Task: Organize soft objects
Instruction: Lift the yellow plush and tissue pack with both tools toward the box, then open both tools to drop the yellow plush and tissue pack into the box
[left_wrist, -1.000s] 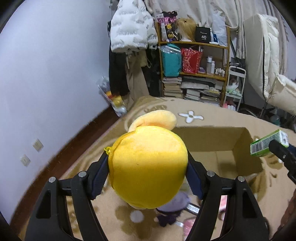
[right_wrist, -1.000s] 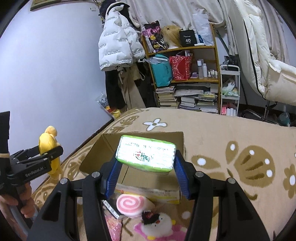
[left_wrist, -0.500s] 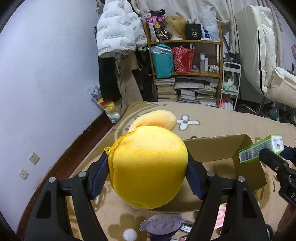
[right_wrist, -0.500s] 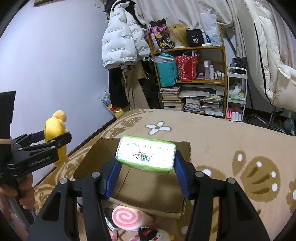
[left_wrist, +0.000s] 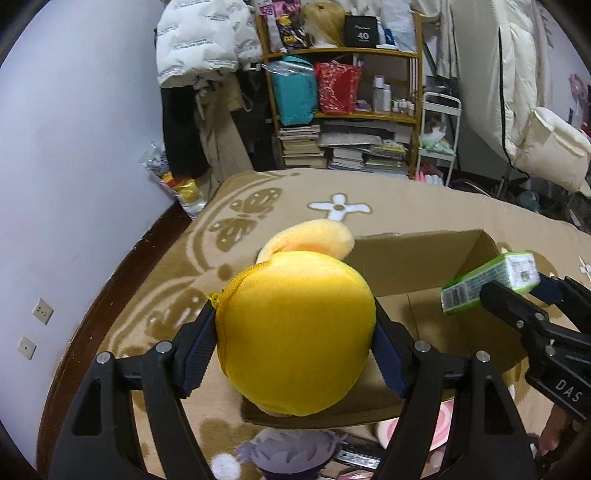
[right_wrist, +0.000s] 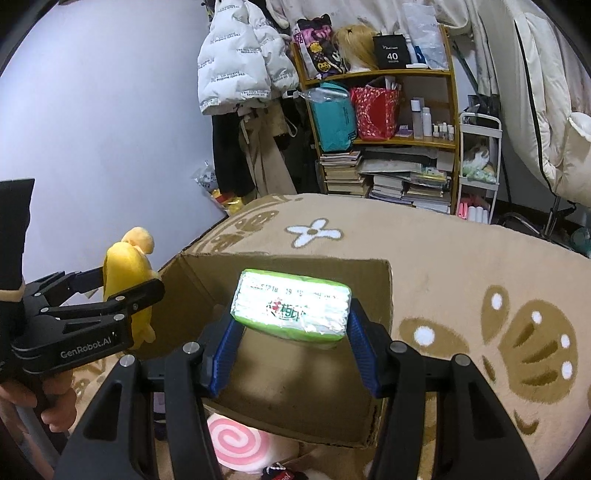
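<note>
At nine o'clock of the box, a yellow plush is clamped in the left gripper. Over the box's middle, a green pack is pinched by the right gripper. Both are best lowered well inside the walls before release; the plush should first be carried toward three o'clock, past the rim.

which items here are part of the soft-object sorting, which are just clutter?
In the job:
- yellow plush, held in the left gripper
- green tissue pack, held in the right gripper
- cardboard box, open
- pink swirl plush, waiting by the box

Just lying about:
- bookshelf
- white puffer jacket
</note>
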